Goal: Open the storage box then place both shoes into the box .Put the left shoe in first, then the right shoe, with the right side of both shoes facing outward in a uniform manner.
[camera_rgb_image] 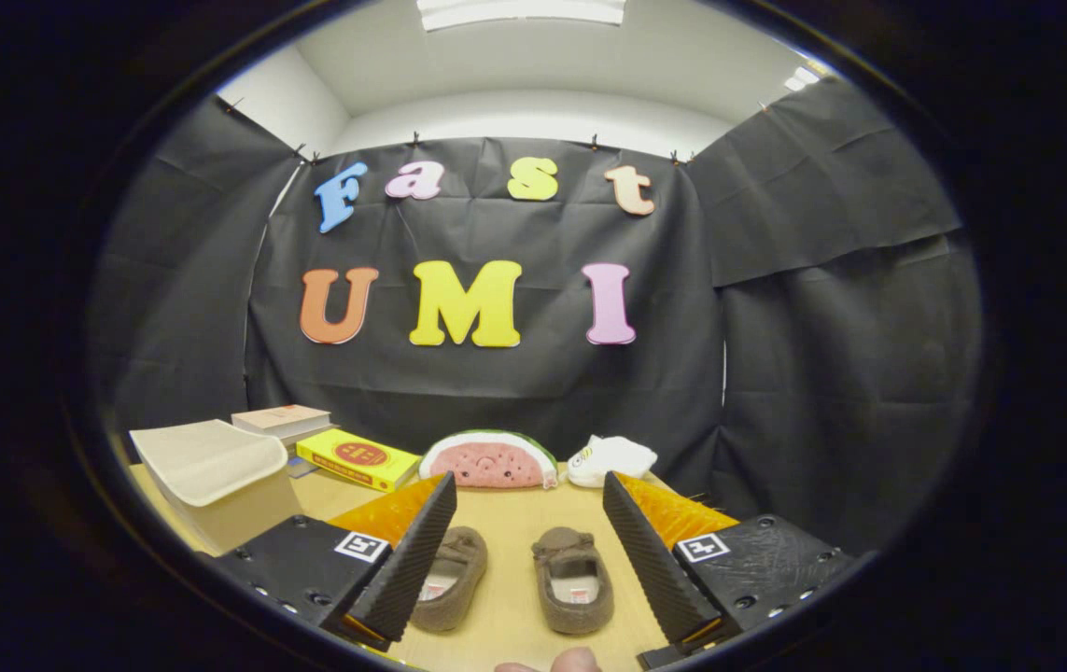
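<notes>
Box (216, 476) sits closed, left of both shoes (512, 577); tool (524, 532) hovers above them, fingers apart, empty. Opening step pending: next, reach for lid.

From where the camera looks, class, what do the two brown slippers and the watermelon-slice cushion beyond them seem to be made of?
The two brown slippers between the open gripper fingers look like soft suede or fleece: matte, fuzzy, with no shine. The watermelon-slice cushion looks like plush fabric: rounded stuffed edges and a dull, slightly fuzzy surface. Both are guesses from texture.
</notes>
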